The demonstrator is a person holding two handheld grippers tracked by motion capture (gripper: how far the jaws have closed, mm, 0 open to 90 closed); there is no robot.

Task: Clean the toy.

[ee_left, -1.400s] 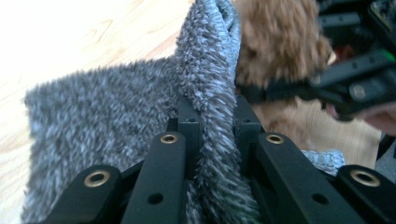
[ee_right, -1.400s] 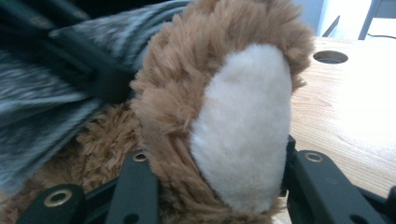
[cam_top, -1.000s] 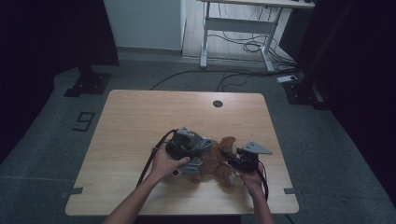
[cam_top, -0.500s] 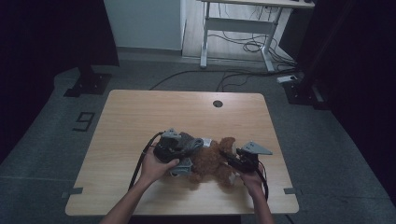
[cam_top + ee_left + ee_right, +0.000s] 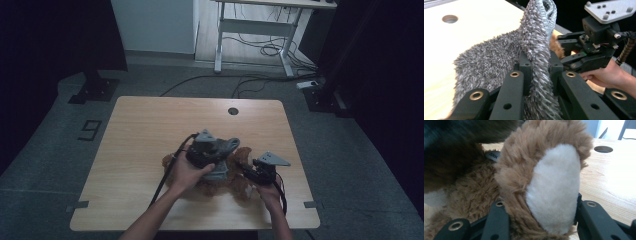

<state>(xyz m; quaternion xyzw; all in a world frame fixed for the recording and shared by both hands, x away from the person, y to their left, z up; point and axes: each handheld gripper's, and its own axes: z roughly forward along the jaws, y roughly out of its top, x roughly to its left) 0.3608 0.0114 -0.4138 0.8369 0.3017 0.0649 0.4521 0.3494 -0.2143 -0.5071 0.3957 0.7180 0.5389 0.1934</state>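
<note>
A brown plush bear (image 5: 244,156) lies on the wooden table (image 5: 150,125), toward its front right. My left gripper (image 5: 216,159) hovers over the bear, shut on a fold of grey fuzzy cloth (image 5: 536,47) that rises between its jaws (image 5: 539,67). The cloth (image 5: 229,144) drapes over the bear's body. My right gripper (image 5: 248,170) stays low at the bear's right side, shut on one brown foot with a cream sole (image 5: 554,187); its jaws (image 5: 539,207) press both sides of it. The left gripper view also shows the right gripper (image 5: 567,50) close behind the cloth.
A round cable hole (image 5: 233,111) sits near the table's far edge. Cables trail from both grippers toward the front edge. Beyond the table stand a white desk frame (image 5: 250,30) and floor cables (image 5: 260,82); dark stands flank it.
My left gripper swung left with the grey cloth, then came back right and a little higher over the bear. The right gripper kept still on the foot.
</note>
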